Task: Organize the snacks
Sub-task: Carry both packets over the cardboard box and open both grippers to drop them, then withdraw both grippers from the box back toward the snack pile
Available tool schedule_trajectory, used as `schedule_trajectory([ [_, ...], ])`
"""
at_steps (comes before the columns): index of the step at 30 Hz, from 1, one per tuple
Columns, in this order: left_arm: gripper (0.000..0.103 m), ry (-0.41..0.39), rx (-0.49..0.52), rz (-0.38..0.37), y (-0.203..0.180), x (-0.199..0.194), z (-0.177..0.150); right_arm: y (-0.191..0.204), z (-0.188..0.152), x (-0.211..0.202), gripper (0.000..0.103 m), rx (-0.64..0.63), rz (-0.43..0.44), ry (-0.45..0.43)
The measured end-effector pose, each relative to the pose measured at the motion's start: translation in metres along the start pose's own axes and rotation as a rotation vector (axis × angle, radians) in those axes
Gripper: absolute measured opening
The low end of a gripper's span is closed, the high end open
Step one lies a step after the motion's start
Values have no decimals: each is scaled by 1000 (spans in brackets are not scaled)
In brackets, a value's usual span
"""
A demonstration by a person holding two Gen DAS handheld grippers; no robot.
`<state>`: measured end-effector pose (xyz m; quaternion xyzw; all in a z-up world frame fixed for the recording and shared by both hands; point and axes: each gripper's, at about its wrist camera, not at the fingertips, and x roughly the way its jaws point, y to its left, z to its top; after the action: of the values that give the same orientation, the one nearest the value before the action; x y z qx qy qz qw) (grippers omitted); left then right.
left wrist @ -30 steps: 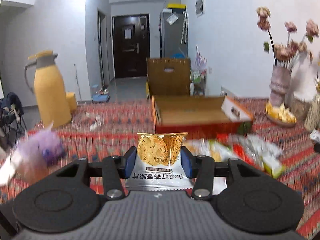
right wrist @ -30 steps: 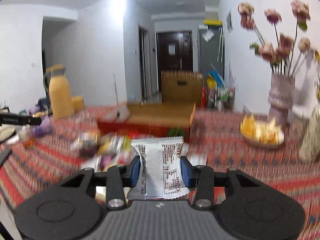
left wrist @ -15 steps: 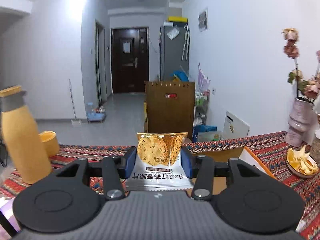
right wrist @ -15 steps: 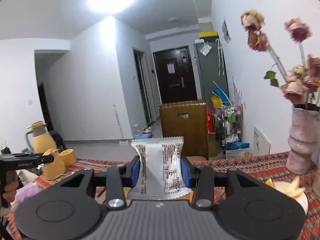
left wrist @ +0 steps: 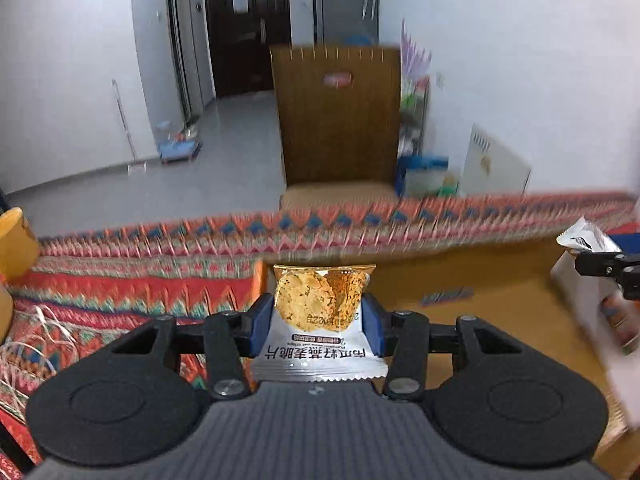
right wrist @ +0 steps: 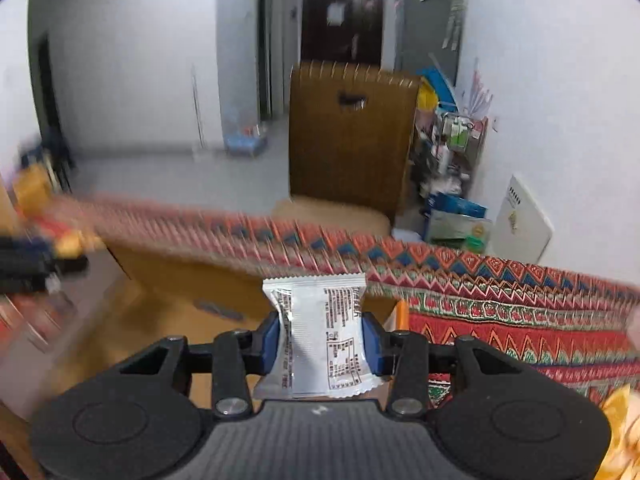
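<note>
My left gripper is shut on a silver snack packet with a printed golden cracker, held over the left part of the open cardboard box. My right gripper is shut on a silver snack packet showing its printed back, held over the right end of the same cardboard box. In the left wrist view the right gripper with its silver packet pokes in at the right edge. The left gripper shows blurred at the left edge of the right wrist view.
A red patterned tablecloth covers the table around the box. A yellow jug stands at the far left. Beyond the table's far edge stands a brown chair back. A dish of yellow chips sits at the right.
Both grippers have moved forward across the table with their packets, past the snack pile, and now hang over the cardboard box, tilted further down.
</note>
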<state>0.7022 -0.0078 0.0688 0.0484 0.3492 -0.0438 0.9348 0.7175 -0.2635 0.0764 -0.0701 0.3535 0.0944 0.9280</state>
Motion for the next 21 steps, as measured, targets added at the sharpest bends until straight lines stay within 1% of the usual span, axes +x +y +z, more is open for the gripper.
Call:
schedule_trajectory([
  [2,48,23,23,-11,-1,13,-4,4,-2,22,42,-27,-32,44],
  [4,49,39,43,-39,-2,16,-5,7,-2,37,46,-41,-46,87],
  [5,55,39,44,-58,-2,15,-5,10,-2,41,49,-52,-46,100],
  [6,63,32,47,-71,-1,13,-6,13,-3,39,60,-63,-48,94],
  [7,66,20,53,-70,-2,13,-6,16,-7,35,66,-77,-56,81],
  [8,71,7,61,-63,-3,11,-7,21,-9,31,76,-101,-62,65],
  [10,71,-1,69,-57,-5,7,-8,26,-10,25,77,-126,-70,41],
  [12,71,5,54,-61,-2,0,-8,25,-10,17,77,-125,-78,27],
  [14,71,4,48,-58,-1,-10,-4,22,-8,3,77,-104,-63,9],
  [16,72,-17,49,-57,2,-33,-3,19,-5,-17,77,-94,-50,-13],
  [19,77,-41,35,-60,8,-72,1,14,-1,-62,82,-92,-40,-61],
  [20,82,-46,24,-61,11,-86,1,13,0,-78,85,-91,-36,-78],
  [21,84,-53,11,-66,14,-104,0,12,1,-96,88,-88,-32,-99],
])
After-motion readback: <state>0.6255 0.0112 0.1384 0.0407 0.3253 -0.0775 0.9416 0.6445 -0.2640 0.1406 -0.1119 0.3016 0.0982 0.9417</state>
